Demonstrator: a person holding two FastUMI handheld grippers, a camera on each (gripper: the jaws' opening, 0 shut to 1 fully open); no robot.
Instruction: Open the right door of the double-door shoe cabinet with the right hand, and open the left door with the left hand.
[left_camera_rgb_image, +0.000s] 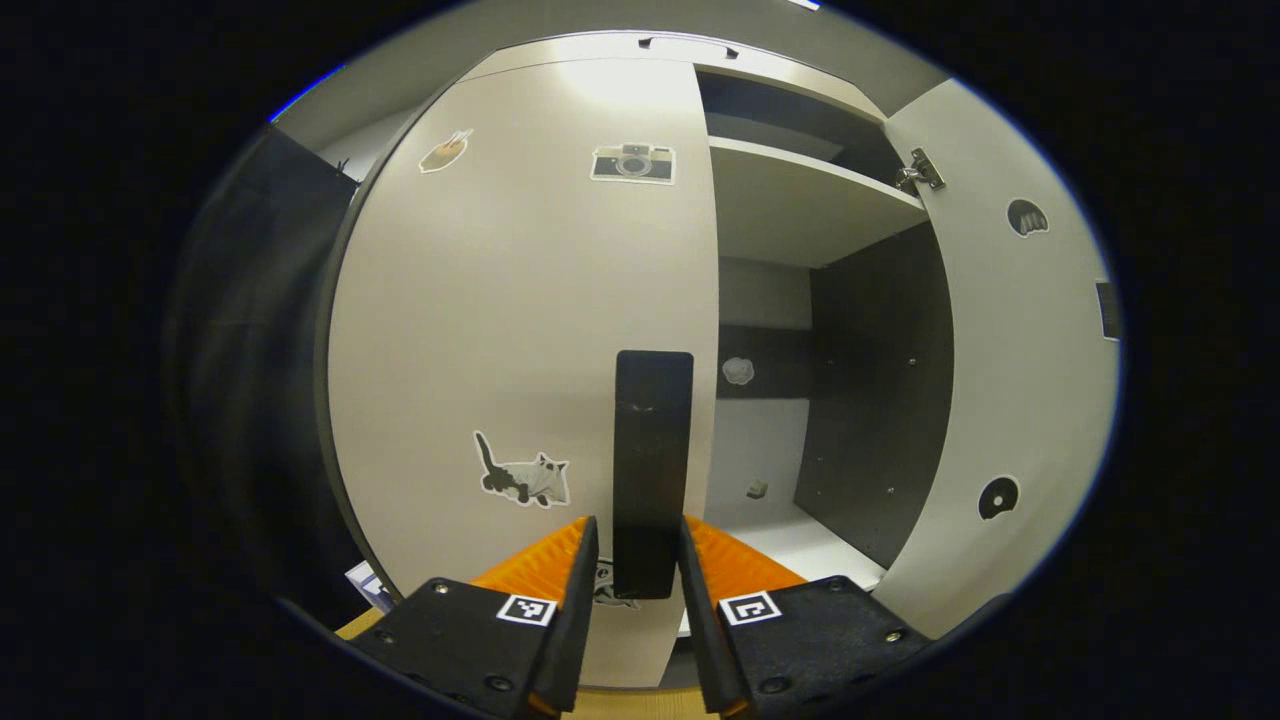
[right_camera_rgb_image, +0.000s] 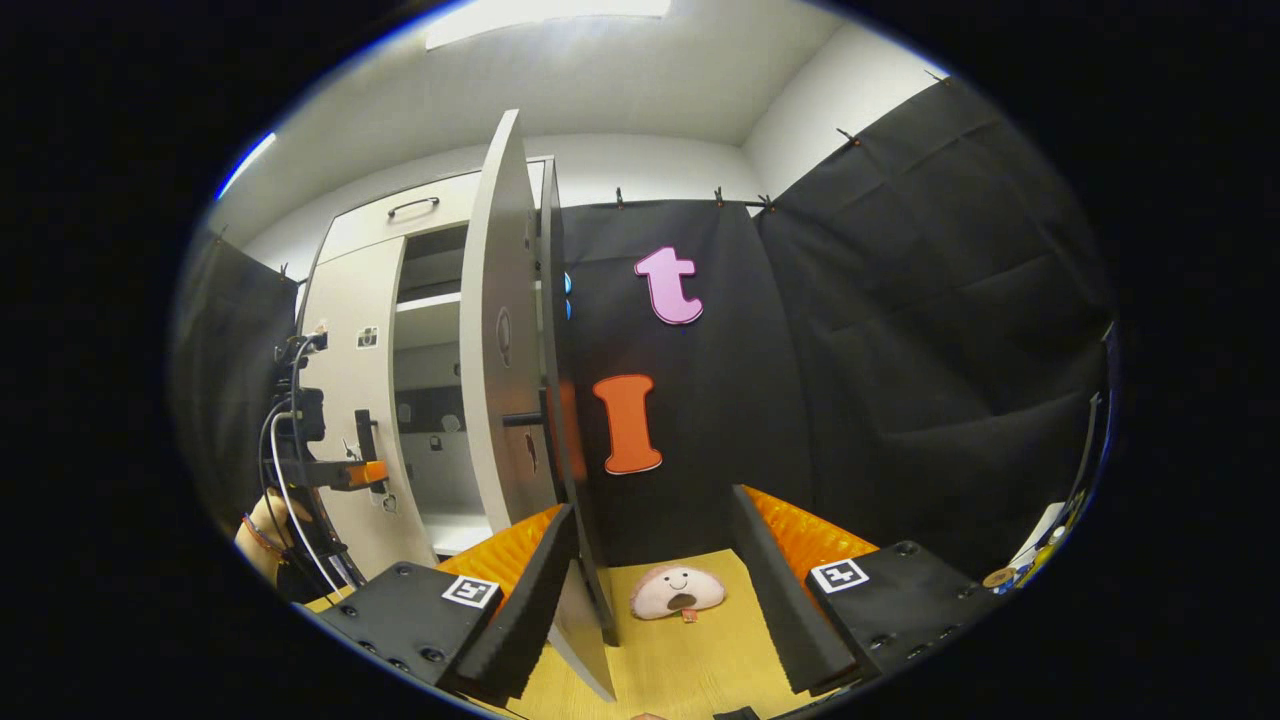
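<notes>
Left gripper (left_camera_rgb_image: 632, 560) clamps left door's handle (left_camera_rgb_image: 652, 450); right gripper (right_camera_rgb_image: 655, 570) open, right door (right_camera_rgb_image: 495, 350) swung out. Pull along hinge arc toward 6 o'clock, grip steady.

No readable text; picture stickers only on cabinet doors (left_camera_rgb_image: 520, 300).

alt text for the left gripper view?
The left gripper brackets the dark vertical handle of the closed left door, which bears camera and cat stickers. Beside it, the right door stands open, showing pale shelves.
</notes>
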